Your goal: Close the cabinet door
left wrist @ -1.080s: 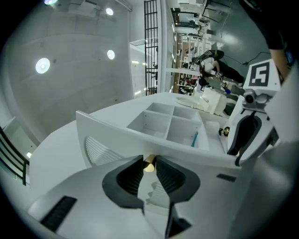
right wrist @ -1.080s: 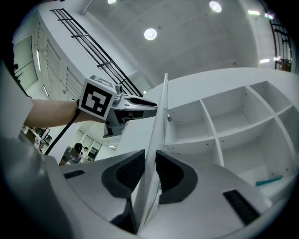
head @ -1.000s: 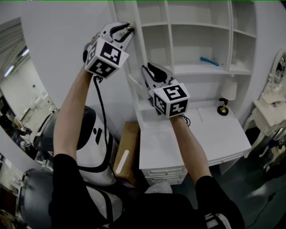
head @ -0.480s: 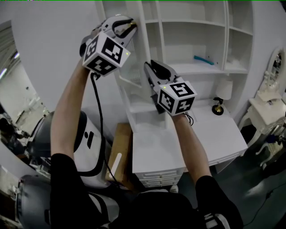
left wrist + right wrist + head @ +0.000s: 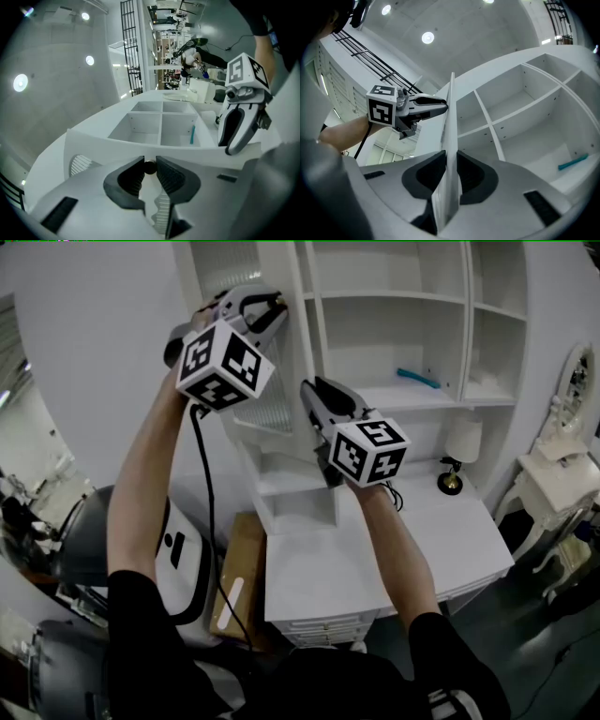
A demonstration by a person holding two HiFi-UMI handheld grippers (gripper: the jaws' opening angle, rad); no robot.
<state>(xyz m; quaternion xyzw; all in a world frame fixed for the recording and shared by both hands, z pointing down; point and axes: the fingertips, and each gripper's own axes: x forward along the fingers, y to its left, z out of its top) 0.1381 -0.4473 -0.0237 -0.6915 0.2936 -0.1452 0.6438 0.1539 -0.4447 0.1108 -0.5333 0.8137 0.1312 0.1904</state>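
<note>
The white cabinet door (image 5: pixel 265 413), with a slatted panel, stands partly open on the left side of the shelf unit (image 5: pixel 394 324). My left gripper (image 5: pixel 268 306) is high on the door, shut on its small dark knob (image 5: pixel 149 167). Lower down, my right gripper (image 5: pixel 313 397) is shut on the door's free edge (image 5: pixel 451 136), which stands upright between its pads. In the left gripper view the right gripper (image 5: pixel 238 123) shows beyond the door (image 5: pixel 93 145). The right gripper view shows the left gripper (image 5: pixel 433 105) at the door's far side.
A teal object (image 5: pixel 417 379) lies on a middle shelf. A small lamp (image 5: pixel 457 444) stands on the white desk (image 5: pixel 412 549) under the shelves. A cardboard box (image 5: pixel 239 563) and a white-and-black machine (image 5: pixel 178 549) sit on the floor at left; a white side table (image 5: pixel 562 465) is at right.
Both grippers have swung the door toward the shelf unit, moving right in the head view. Both grips are unchanged.
</note>
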